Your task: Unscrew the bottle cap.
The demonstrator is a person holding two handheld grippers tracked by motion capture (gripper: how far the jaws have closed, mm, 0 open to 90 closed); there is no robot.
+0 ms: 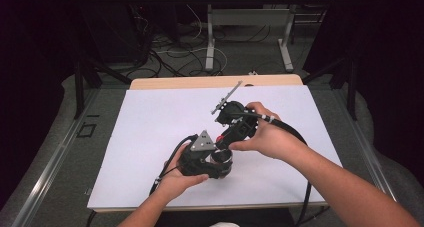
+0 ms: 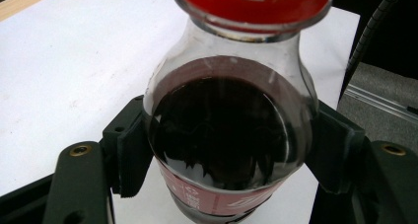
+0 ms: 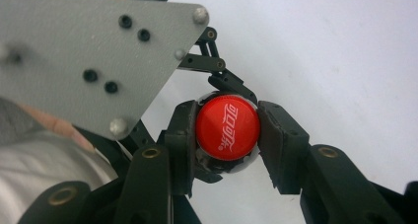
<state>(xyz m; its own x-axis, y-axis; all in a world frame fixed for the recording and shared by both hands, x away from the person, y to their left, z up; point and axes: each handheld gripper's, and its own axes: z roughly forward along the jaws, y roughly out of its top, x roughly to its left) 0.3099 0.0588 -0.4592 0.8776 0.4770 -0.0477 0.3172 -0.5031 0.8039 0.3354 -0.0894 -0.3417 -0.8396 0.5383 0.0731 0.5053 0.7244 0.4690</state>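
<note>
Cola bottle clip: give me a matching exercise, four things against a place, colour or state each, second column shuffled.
Column one:
1. bottle cap
2. cola bottle
3. left tongs
4. grey three-cornered plate

Column two:
A. holds dark liquid, red label low on its body
B. red with white lettering, between the jaws of the right tongs
C. shut on the bottle's body below the neck
D. on top of the left tongs, dotted with screws

Pairs: 1-B, 2-A, 3-C, 4-D
</note>
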